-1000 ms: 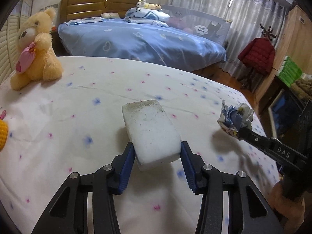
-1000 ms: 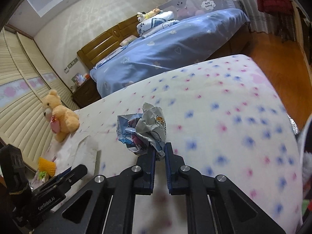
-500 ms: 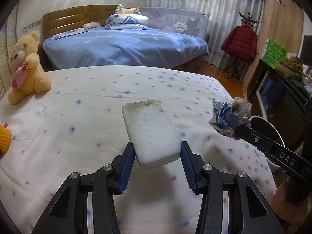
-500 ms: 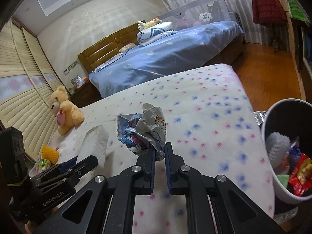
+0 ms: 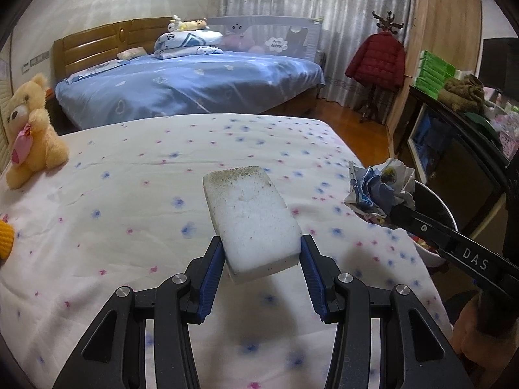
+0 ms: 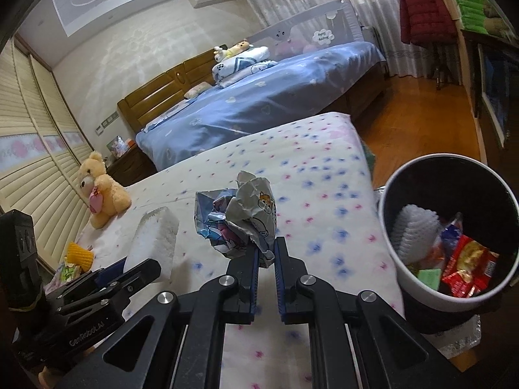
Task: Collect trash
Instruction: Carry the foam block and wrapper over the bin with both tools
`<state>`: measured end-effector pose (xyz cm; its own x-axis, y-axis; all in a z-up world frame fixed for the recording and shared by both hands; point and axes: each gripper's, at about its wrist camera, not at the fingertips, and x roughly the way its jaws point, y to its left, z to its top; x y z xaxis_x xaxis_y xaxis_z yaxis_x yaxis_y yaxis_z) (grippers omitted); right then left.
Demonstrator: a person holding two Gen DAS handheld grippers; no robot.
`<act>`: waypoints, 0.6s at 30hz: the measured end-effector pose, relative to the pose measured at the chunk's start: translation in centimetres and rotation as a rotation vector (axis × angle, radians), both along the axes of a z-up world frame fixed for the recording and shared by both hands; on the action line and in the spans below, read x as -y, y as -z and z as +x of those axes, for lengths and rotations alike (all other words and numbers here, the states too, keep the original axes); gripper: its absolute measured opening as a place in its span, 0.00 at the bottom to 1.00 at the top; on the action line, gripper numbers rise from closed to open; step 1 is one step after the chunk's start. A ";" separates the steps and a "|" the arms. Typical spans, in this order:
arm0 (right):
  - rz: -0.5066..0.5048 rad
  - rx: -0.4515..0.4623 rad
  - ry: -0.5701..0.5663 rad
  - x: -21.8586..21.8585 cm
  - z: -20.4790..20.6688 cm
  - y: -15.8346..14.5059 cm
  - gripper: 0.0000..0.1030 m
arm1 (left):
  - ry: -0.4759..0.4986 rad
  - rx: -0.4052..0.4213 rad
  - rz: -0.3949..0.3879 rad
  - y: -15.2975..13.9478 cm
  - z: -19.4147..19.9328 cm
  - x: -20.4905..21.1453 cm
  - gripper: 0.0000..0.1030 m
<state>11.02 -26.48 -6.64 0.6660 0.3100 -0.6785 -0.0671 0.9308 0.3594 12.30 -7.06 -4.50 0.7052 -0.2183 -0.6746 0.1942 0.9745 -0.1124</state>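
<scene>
Right tongs (image 6: 266, 253) around crumpled wrapper (image 6: 238, 212).

A: Left wrist view?
B: Sits just behind the left gripper (image 5: 262, 256), faces along its fingers across the flowered bed (image 5: 129, 194) toward the blue bed (image 5: 194, 87); the right gripper (image 5: 402, 214) enters at its right.
A: Right wrist?
B: Same setup behind the right gripper (image 6: 266, 253), tilted, close over the bed edge; trash bin (image 6: 399, 259) right of its tips, left gripper (image 6: 129, 275) at lower left.
A: Overlap?
B: Flowered bed, teddy bear (image 5: 29, 129) (image 6: 100, 191), blue bed, red jacket (image 5: 378, 61) (image 6: 421, 13).
</scene>
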 end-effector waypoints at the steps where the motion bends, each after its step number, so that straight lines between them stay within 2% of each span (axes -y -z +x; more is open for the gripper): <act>1: 0.001 -0.001 0.004 0.2 -0.2 0.0 0.09 | 0.006 0.002 0.003 -0.1 -0.2 0.3 0.45; 18: -0.042 -0.007 0.072 3.1 -1.8 -0.2 0.09 | 0.047 0.006 0.030 -0.2 -0.8 2.6 0.45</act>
<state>9.26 -29.61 -6.40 0.6806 0.2327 -0.6947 0.0030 0.9473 0.3203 11.45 -9.65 -4.34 0.6985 -0.2308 -0.6773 0.2404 0.9672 -0.0817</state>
